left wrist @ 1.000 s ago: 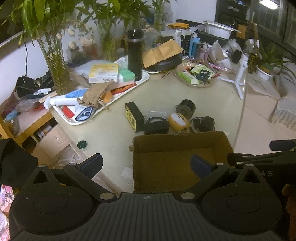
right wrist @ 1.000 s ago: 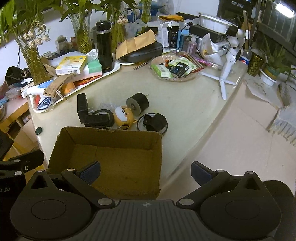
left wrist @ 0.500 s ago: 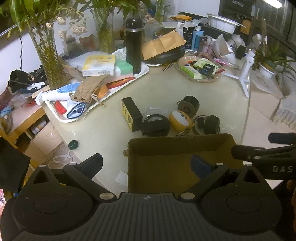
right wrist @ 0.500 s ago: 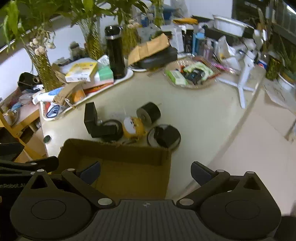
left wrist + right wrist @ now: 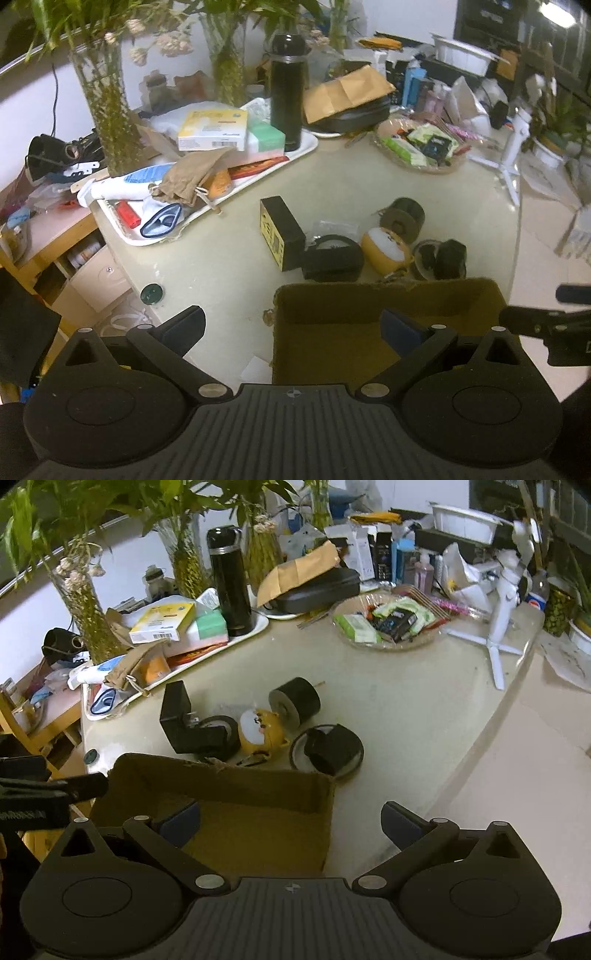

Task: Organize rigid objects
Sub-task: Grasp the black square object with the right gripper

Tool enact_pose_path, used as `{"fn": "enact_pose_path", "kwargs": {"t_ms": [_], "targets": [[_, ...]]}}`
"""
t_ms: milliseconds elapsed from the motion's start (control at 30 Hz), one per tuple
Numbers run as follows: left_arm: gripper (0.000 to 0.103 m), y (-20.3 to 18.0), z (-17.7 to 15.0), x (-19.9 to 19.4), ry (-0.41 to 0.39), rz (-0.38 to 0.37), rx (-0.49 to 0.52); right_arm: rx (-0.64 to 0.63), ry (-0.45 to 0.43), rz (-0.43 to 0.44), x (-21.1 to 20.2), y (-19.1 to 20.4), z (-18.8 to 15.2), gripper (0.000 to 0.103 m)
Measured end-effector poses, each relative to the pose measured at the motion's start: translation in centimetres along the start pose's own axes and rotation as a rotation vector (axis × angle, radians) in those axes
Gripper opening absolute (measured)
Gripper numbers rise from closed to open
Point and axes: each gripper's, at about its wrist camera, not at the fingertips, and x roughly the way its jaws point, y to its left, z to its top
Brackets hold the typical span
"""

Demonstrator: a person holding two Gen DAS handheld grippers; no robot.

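Open brown cardboard box (image 5: 388, 332) at the near edge of the pale beige tabletop (image 5: 229, 266), its interior bare. The left gripper (image 5: 291, 325) hovers over the box's left wall with jaws spread wide and holding nothing — one finger outside the box, the other above its floor. The right gripper (image 5: 291, 821) hovers over the box's right wall, jaws likewise spread and unloaded, one finger above the box floor and the other over the bare tabletop beside it.

Just beyond the far wall of the box lies a cluster of small rigid objects:
- a black rectangular box with a yellow label (image 5: 282, 232), standing upright at the left;
- a black tape dispenser holding a roll (image 5: 332, 256), touching it;
- a yellow rounded bear-face toy (image 5: 262, 729) in the middle;
- a black cylindrical roll lying on its side (image 5: 295, 701), behind the toy;
- a black block resting on a round ring-shaped lid (image 5: 330, 751), at the right.

Farther back stand a white tray piled with boxes and packets (image 5: 236, 199), a tall black flask (image 5: 287, 88) on the tray's far end, and a clear shallow dish of sachets (image 5: 388, 626).
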Motion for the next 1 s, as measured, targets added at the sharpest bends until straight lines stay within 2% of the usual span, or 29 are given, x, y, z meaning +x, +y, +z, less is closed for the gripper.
{"fn": "enact_pose_path", "kwargs": {"t_ms": [167, 433, 600, 700, 833, 933, 1000], "targets": [[0.103, -0.1, 0.1, -0.4, 0.013, 0.004, 0.011, 0.036, 0.015, -0.047, 1.0, -0.9, 0.1, 0.103], [0.103, -0.3, 1.9, -1.2, -0.025, 0.028, 0.08, 0.066, 0.012, 0.067, 2.7, -2.3, 2.3, 0.103], [0.103, 0.5, 2.2, 0.8, -0.009, 0.026, 0.066, 0.052, 0.022, 0.072, 4.9, -3.1, 3.7, 0.103], [0.103, 1.2, 2.0, 1.5, -0.002, 0.008, 0.045, 0.098, 0.061, 0.099, 6.7, -4.2, 4.4, 0.102], [0.103, 1.6, 2.0, 1.9, -0.008, -0.025, 0.017, 0.189, 0.114, 0.113, 9.5, -5.6, 5.4, 0.089], [0.103, 1.6, 2.0, 1.9, -0.019, -0.037, 0.009, 0.244, 0.127, 0.126, 10.9, -6.5, 6.0, 0.087], [0.103, 1.5, 1.9, 2.0, -0.021, -0.035, 0.015, 0.276, 0.145, 0.111, 11.9, -7.2, 6.2, 0.081]]}}
